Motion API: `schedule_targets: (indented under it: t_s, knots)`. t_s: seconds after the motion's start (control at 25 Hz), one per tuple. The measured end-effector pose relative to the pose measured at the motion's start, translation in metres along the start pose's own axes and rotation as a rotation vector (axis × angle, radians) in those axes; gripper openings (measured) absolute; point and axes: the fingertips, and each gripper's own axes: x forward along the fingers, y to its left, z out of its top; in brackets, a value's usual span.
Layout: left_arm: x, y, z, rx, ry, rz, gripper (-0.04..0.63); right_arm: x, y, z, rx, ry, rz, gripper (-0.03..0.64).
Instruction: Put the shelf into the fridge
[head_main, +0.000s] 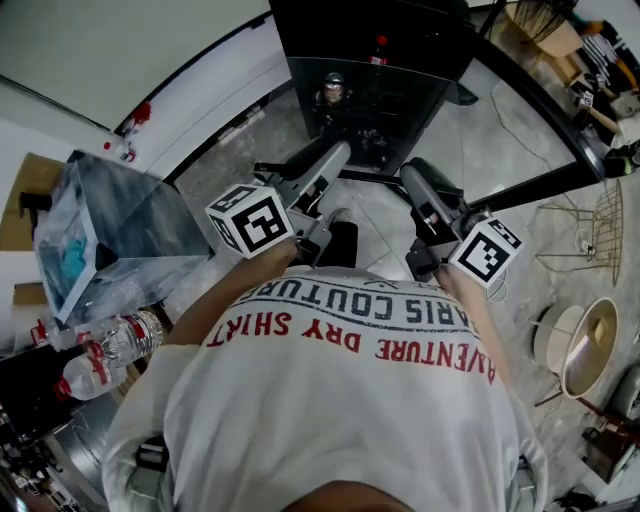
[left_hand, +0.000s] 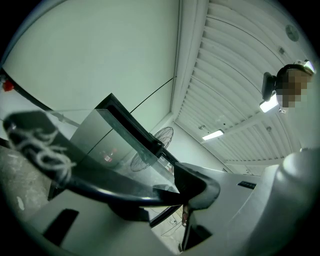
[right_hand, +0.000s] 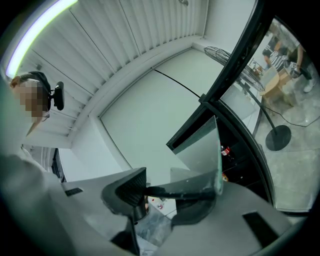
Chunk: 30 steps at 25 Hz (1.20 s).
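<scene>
Now L tongs (head_main: 340, 155) & R tongs (head_main: 412, 172) each tight on a shelf (head_main: 400, 112) edge; fridge (head_main: 400, 30) just ahead

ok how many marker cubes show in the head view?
2. One marker cube is left of centre, just above the shirt; the other is right of centre, slightly lower. None seems hidden.

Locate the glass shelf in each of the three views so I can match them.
Head view: glass shelf upper centre, just ahead of both grippers.
Left gripper view: centre-left, rising from the left gripper, whose jaws clamp its dark rim.
Right gripper view: centre-right, its edge clamped in the right gripper.
Shared landmark: the pedestal fan, behind the shelf in both gripper views.
</scene>
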Motion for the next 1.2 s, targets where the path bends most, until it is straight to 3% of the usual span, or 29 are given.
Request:
schedule_targets:
  t_s: [0.56,1.2]
  knots:
    - [0.041,0.053,0.015,-0.064,0.043,0.004,0.172,0.042,-0.049,0.009,0.057,0.026,-0.087,0.16]
    - [0.081,0.103,0.027,-0.101,0.092,0.01,0.173,0.083,-0.093,0.02,0.069,0.037,-0.126,0.161]
